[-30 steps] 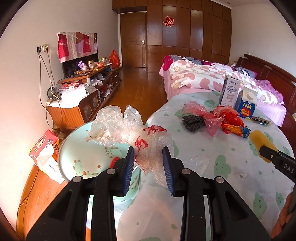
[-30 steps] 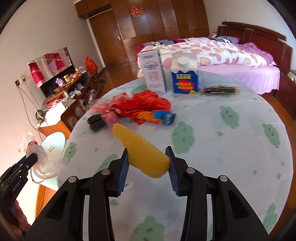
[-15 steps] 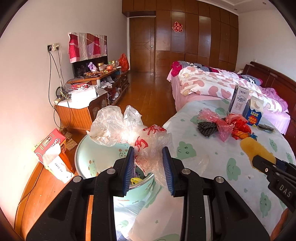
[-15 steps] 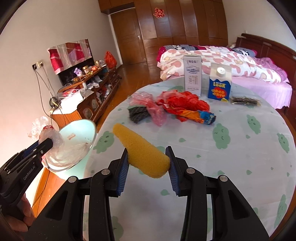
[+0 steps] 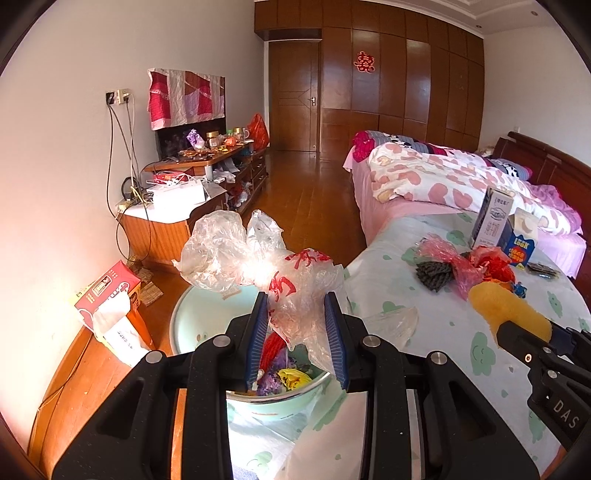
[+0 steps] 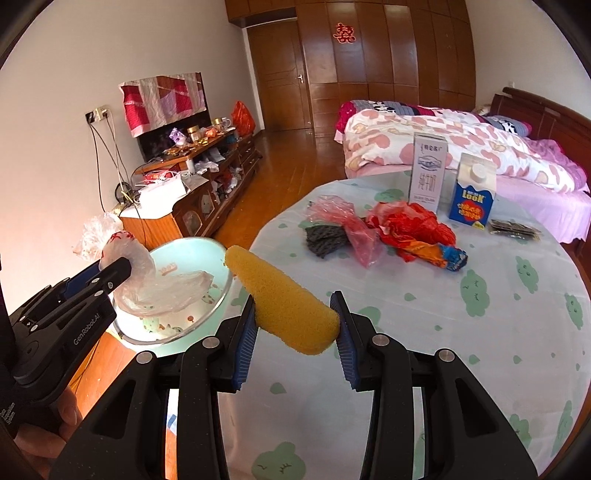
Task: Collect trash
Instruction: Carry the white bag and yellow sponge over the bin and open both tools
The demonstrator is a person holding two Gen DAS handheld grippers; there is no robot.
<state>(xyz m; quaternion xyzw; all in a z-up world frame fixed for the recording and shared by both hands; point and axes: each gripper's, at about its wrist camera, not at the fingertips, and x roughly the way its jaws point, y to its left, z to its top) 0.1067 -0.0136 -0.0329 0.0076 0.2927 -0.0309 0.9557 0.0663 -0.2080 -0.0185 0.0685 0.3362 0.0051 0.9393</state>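
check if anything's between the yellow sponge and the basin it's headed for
Partly. The left gripper holds a clear plastic bag that drapes over the basin opening, between it and the yellow sponge in the right gripper. The basin's rim nearest the sponge looks uncovered.

At the left edge of the right wrist view, the black left gripper [image 6: 110, 271] reads "GenRobot.AI" along its arm. In the lower right of the left wrist view, the right gripper [image 5: 517, 334] shows the letters "DAS". The blue carton [image 6: 472, 197], right of centre on the table, says "LOOK". A red double-happiness sign [image 6: 344, 32] hangs on the wardrobe at top centre.
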